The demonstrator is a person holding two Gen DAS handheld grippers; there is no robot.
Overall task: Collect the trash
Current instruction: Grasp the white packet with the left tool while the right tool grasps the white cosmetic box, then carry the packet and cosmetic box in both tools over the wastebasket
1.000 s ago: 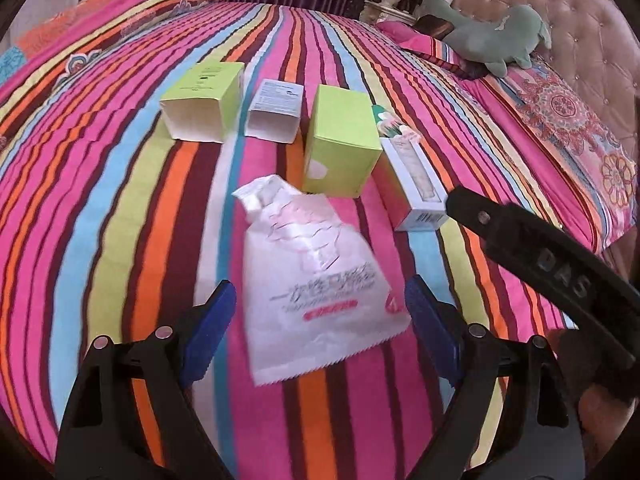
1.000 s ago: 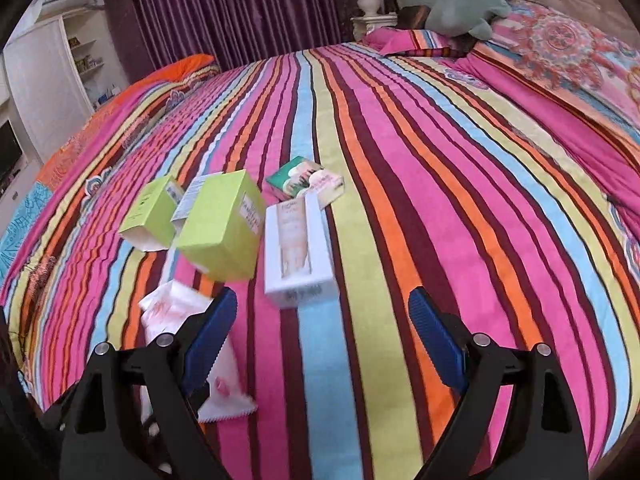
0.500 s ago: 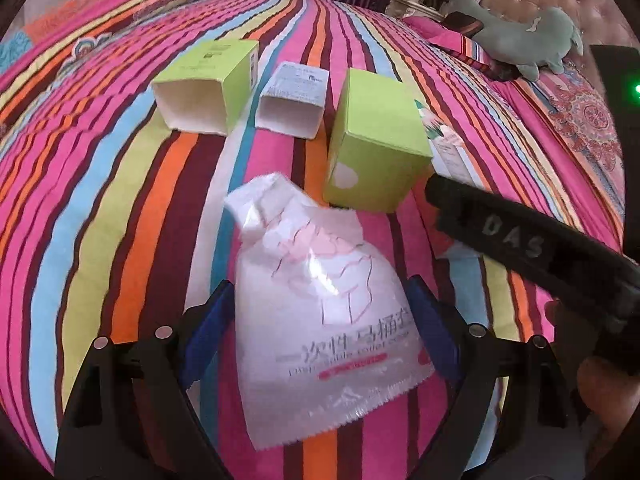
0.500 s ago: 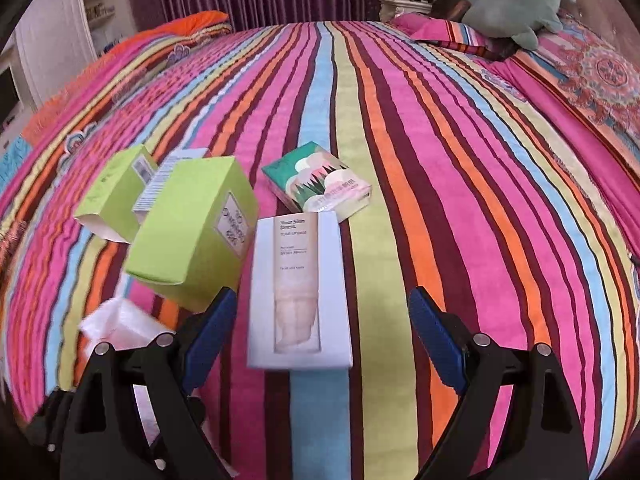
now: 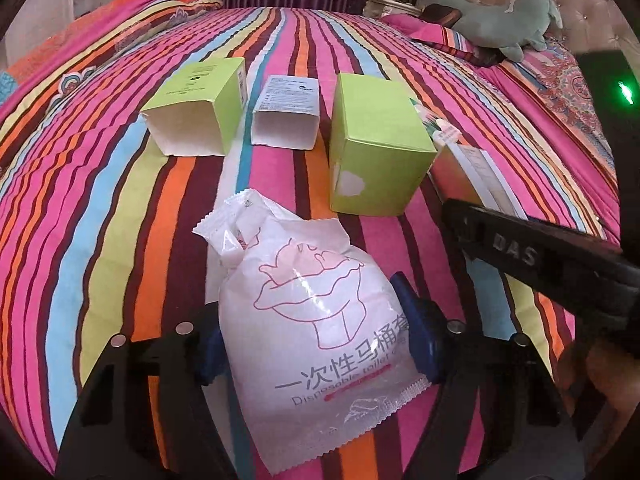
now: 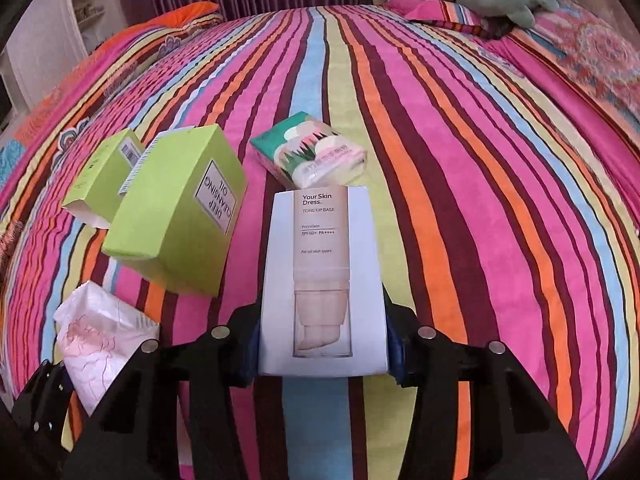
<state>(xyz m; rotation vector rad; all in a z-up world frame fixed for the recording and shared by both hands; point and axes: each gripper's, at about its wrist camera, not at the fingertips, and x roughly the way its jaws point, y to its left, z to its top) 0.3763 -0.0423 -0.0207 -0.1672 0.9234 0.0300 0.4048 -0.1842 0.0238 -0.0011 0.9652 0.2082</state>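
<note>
Both grippers were clamped on trash when you logged this moment. Your left gripper (image 5: 312,328) had just been closing, and its blue pads (image 5: 416,340) pressed the sides of the white disposable-toilet-cover pouch (image 5: 308,320), which bulged between them; you took it low on its body, probably so the torn upper end stayed free. Your right gripper (image 6: 320,344) had also just been closing, and its jaws pinched the near end of the white skin-base carton (image 6: 322,272) across its narrow width, likely the only span they could bridge. Both items lay on the striped bedspread (image 6: 460,160), toward its near edge. Beyond them, toward the headboard, sat uncollected pieces: a closed green carton (image 5: 376,148), an open-ended green carton (image 5: 196,116), a small white open carton (image 5: 286,114) between those two, and a tissue packet (image 6: 316,152) just past the far end of the skin-base carton. Judgement: two pickups under way, four remaining.
</note>
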